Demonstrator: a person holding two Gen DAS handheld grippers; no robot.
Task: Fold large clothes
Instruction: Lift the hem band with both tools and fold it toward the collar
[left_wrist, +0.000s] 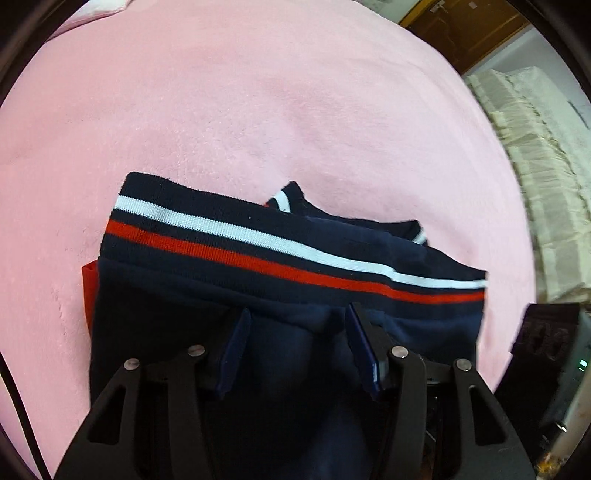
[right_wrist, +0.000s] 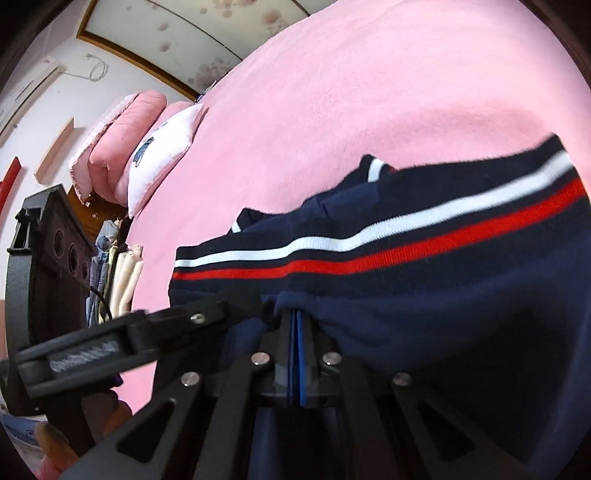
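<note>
A navy sweater (left_wrist: 229, 295) with a white and a red stripe along its ribbed hem lies folded on a pink blanket (left_wrist: 240, 110). My left gripper (left_wrist: 297, 314) is open over the near part of the sweater, its blue-padded fingers apart with navy cloth between and under them. In the right wrist view the same sweater (right_wrist: 461, 295) fills the lower right. My right gripper (right_wrist: 297, 314) is shut on a fold of the navy cloth just below the striped hem. The left gripper's body (right_wrist: 122, 339) shows at the left of that view.
The pink blanket (right_wrist: 351, 92) covers the bed all around the sweater. Pink and white pillows (right_wrist: 147, 147) lie at the head of the bed. A dark wooden piece of furniture (right_wrist: 55, 258) and stacked cloths (right_wrist: 122, 277) stand beside the bed. A white lace-covered surface (left_wrist: 535, 166) lies at right.
</note>
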